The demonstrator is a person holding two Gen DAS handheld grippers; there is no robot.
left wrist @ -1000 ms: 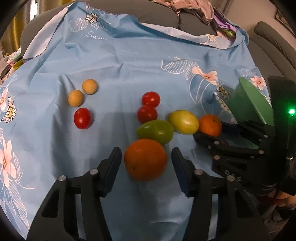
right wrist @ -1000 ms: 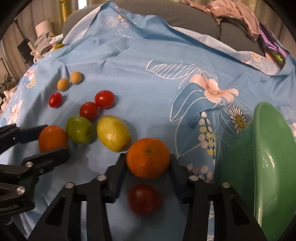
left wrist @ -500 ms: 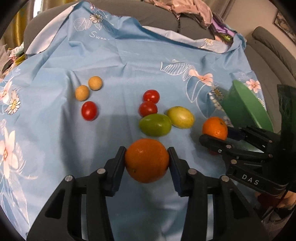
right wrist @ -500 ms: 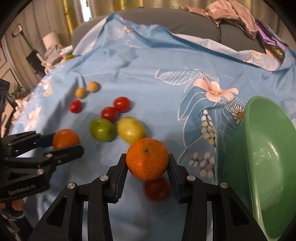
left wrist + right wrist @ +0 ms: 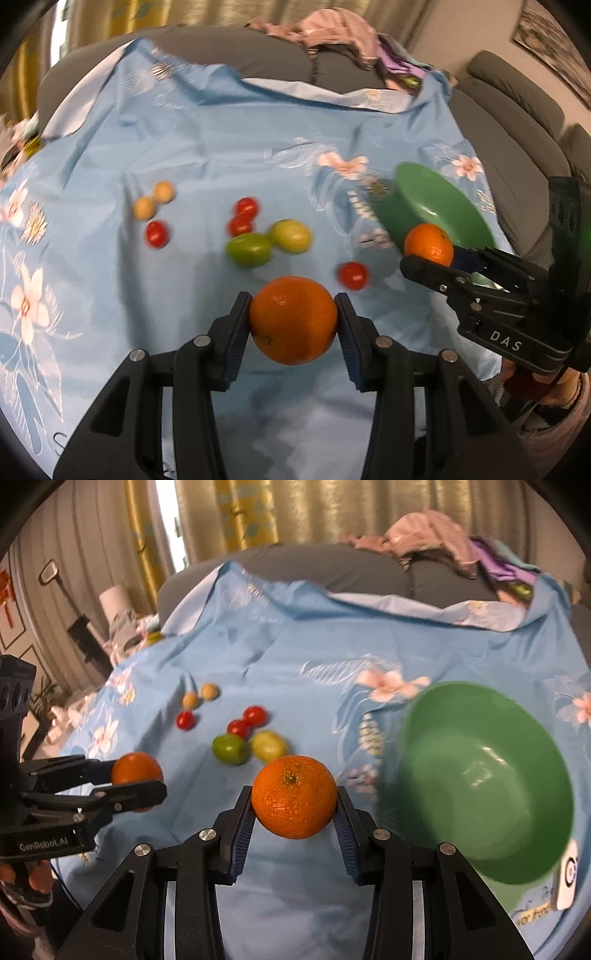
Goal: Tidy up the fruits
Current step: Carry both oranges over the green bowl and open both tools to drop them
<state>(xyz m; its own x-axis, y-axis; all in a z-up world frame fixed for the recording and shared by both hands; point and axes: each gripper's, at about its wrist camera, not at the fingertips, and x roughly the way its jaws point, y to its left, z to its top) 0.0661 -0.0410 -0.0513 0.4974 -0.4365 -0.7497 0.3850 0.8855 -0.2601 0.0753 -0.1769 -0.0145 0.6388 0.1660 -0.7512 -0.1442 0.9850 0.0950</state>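
My left gripper [image 5: 293,325] is shut on a large orange [image 5: 293,319] and holds it above the blue floral cloth [image 5: 221,140]. My right gripper [image 5: 294,805] is shut on a second orange [image 5: 294,796], lifted just left of the green bowl [image 5: 491,797]. In the left wrist view the right gripper [image 5: 436,254] holds its orange [image 5: 428,243] in front of the bowl [image 5: 436,206]. On the cloth lie a green fruit [image 5: 249,249], a yellow-green fruit [image 5: 290,235], several red tomatoes, one of them [image 5: 353,275] near the bowl, and two small tan fruits [image 5: 153,201].
A grey sofa back [image 5: 258,59] with a heap of clothes [image 5: 325,33] lies behind the cloth. A white device [image 5: 567,875] sits at the bowl's right. Curtains [image 5: 236,513] and clutter [image 5: 110,627] stand at the far left.
The left gripper closed on the large orange. Both grippers rose with their oranges, uncovering a tomato that lay under the right one. The bowl now shows more of its inside.
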